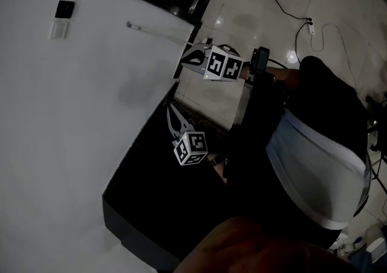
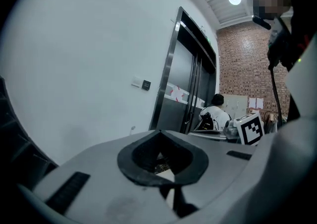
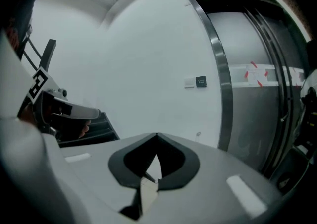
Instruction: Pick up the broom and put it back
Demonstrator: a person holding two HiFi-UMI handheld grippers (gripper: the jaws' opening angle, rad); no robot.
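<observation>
Straight ahead of both your grippers stands a bare white wall (image 1: 72, 121). On its right it ends at the steel frame of the dark lift doors (image 2: 190, 94), and on its left it meets a dark box-like unit (image 1: 151, 205) that stands against it. Your open room is the pale tiled floor (image 1: 242, 0) between the foot of the wall and your own body. Your left gripper (image 1: 170, 110) hangs over the edge of the dark box-like unit nearest the wall. Your right gripper (image 1: 184, 62) is held near it over the strip of floor along the wall's foot. The two grippers are apart from each other, and neither touches the wall. Both pairs of jaws are closed tip to tip with nothing between them. On the wall sits a small switch panel (image 1: 63, 11), and lower down a small peg (image 1: 129, 24) sticks out. Loose cables (image 1: 281, 6) and a plug block (image 1: 311, 26) trail across the floor away from the wall. Past the lift doors a seated person (image 2: 216, 115) sits before a brick wall (image 2: 242, 64). The broom shows in none of your views, so you cannot tell where it is or which way its long axis points.
</observation>
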